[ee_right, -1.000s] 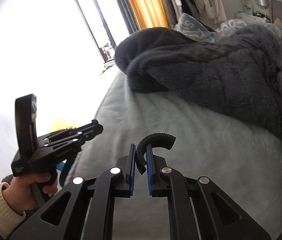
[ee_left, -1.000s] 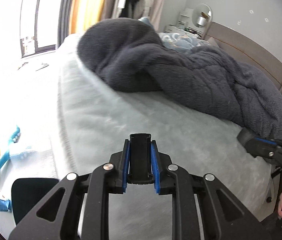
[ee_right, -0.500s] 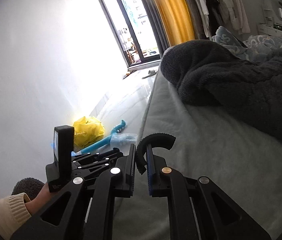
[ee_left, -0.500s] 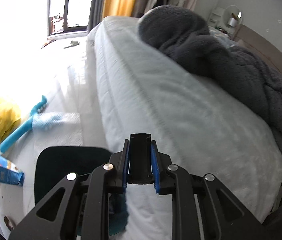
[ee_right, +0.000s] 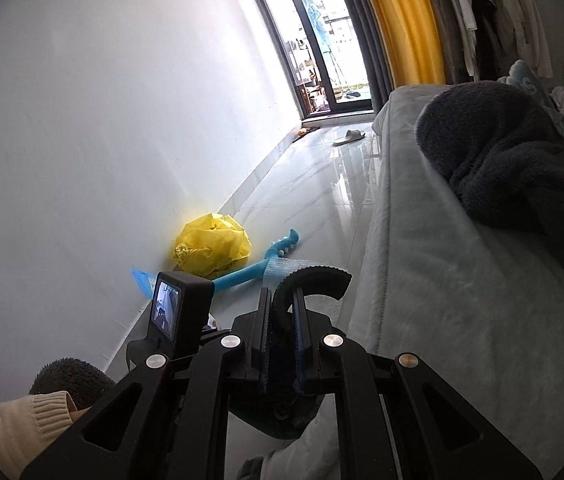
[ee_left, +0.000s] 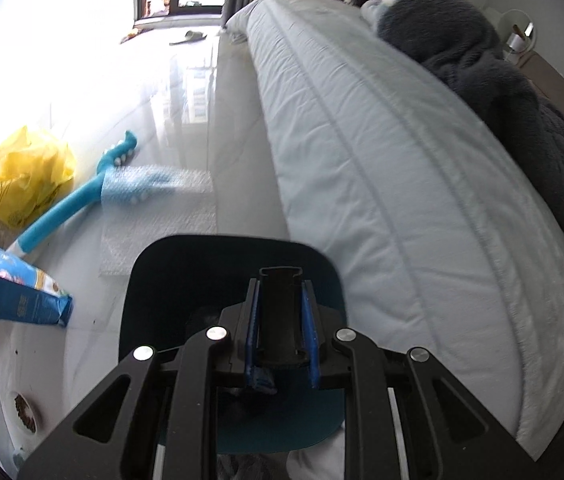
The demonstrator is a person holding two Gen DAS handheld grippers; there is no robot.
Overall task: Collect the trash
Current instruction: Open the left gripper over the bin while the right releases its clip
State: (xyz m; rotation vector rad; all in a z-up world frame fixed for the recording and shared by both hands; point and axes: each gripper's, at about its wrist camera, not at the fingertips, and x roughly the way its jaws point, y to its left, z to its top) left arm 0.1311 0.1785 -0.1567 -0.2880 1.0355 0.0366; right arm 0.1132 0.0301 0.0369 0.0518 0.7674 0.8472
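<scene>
My left gripper [ee_left: 280, 280] is shut on a black rectangular piece [ee_left: 280, 312] and hangs over a dark teal bin [ee_left: 162, 284] on the floor beside the bed. My right gripper [ee_right: 282, 300] is shut on a black curved ridged piece [ee_right: 310, 280]. The left gripper's body with its small screen [ee_right: 166, 310] shows at the lower left of the right wrist view. On the floor lie a yellow plastic bag [ee_left: 26, 176], a blue snack bag [ee_left: 14, 288], a sheet of bubble wrap [ee_left: 154, 200] and a blue long-handled tool [ee_left: 74, 204].
A bed with a pale sheet [ee_left: 402, 160] and a dark grey blanket [ee_left: 522, 100] fills the right side. A white wall [ee_right: 102, 140] runs along the left. A slipper [ee_right: 348, 136] lies near the balcony door. A small dish of pellets [ee_left: 26, 410] sits at lower left.
Both grippers have swung left and down from over the bed toward the floor. The teal bin has come under the left gripper. Both keep hold of their black pieces.
</scene>
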